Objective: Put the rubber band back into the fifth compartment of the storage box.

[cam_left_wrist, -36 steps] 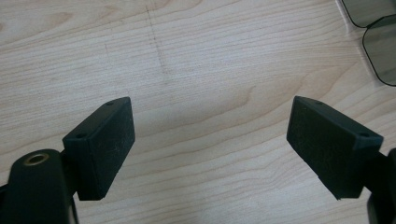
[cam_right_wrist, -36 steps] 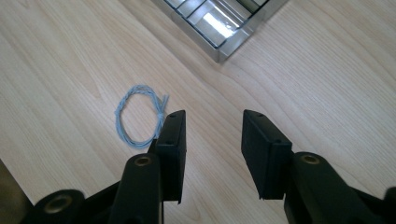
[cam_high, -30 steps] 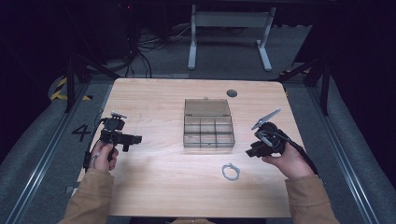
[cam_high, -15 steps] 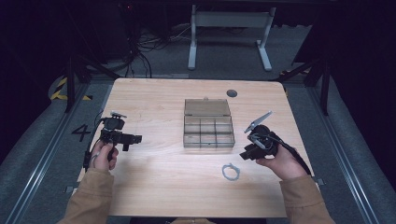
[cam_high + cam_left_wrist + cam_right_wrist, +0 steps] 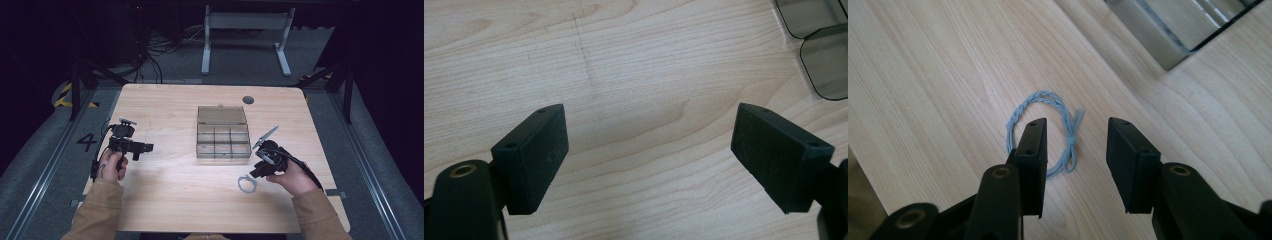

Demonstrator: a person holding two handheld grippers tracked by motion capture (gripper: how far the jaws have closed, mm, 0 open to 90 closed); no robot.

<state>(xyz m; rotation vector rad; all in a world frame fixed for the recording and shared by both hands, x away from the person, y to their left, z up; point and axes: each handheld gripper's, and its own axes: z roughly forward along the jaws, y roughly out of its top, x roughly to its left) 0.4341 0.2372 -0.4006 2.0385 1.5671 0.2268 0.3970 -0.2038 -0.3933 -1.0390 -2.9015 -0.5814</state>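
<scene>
Right tongs (image 5: 1075, 135) apart over blue braided loop (image 5: 1045, 132) on table (image 5: 175, 200), gripping nothing, left tongs (image 5: 649, 150) wide apart, empty

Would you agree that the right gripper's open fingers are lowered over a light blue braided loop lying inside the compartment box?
Not quite: the light blue braided loop lies on the bare table, in front of the compartment box. The right gripper, fingers open, is over it, as the right gripper view shows.

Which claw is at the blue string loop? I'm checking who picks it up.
The right claw: its open jaws straddle one side of the blue string loop. The left claw hangs open over bare table.
</scene>
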